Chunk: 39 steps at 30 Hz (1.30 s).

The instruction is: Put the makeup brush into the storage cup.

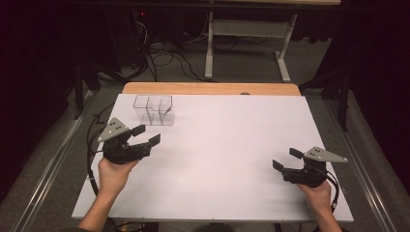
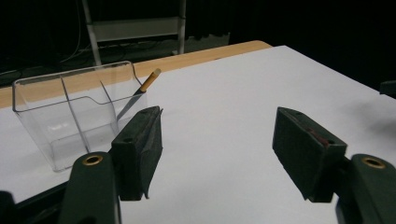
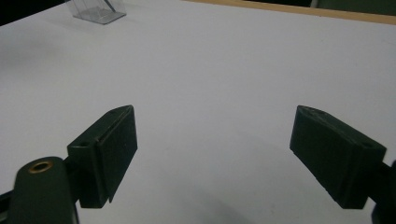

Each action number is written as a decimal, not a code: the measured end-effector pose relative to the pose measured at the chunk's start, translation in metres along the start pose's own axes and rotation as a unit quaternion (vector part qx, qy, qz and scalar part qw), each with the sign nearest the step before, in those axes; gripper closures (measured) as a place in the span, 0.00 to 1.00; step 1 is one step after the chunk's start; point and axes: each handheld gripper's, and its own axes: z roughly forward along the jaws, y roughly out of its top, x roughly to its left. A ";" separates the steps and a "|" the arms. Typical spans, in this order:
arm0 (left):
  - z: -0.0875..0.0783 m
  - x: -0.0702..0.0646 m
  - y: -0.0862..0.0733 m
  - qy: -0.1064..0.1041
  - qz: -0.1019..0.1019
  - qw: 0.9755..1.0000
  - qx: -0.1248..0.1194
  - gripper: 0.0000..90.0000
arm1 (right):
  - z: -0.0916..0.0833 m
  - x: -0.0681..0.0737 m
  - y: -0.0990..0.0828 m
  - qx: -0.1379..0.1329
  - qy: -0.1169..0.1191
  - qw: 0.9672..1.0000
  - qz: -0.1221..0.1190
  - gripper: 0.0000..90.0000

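Observation:
A clear plastic organizer [image 1: 153, 109] with several compartments stands at the table's back left; in the left gripper view the organizer [image 2: 74, 116] holds a pencil [image 2: 144, 86] leaning in its right compartment. My left gripper [image 1: 146, 135] hovers just in front of the organizer, open, with nothing between its fingers. Over the white sheet the left gripper [image 2: 217, 144] has its jaws wide apart. My right gripper [image 1: 285, 159] is held at the front right of the table, open and empty. The right gripper [image 3: 212, 154] looks across the bare sheet toward the organizer [image 3: 95, 11] far off.
The white sheet [image 1: 217, 145] covers most of the table, with a wooden edge [image 1: 208, 88] along the back. Beyond the table stand a desk frame [image 1: 246, 43] and cables on the floor. Black cables trail from both grippers at the table's sides.

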 end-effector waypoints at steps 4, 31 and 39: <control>0.001 0.000 -0.004 0.001 -0.002 1.000 0.006 0.37 | 0.000 0.000 0.000 0.000 0.000 1.000 -0.001 0.19; 0.005 0.003 -0.030 0.005 -0.036 0.999 -0.005 0.37 | 0.003 0.002 -0.001 0.007 0.000 1.000 -0.004 0.19; 0.008 0.004 -0.034 0.012 -0.035 0.999 -0.004 0.36 | 0.003 0.002 -0.001 0.007 0.002 1.000 -0.002 0.19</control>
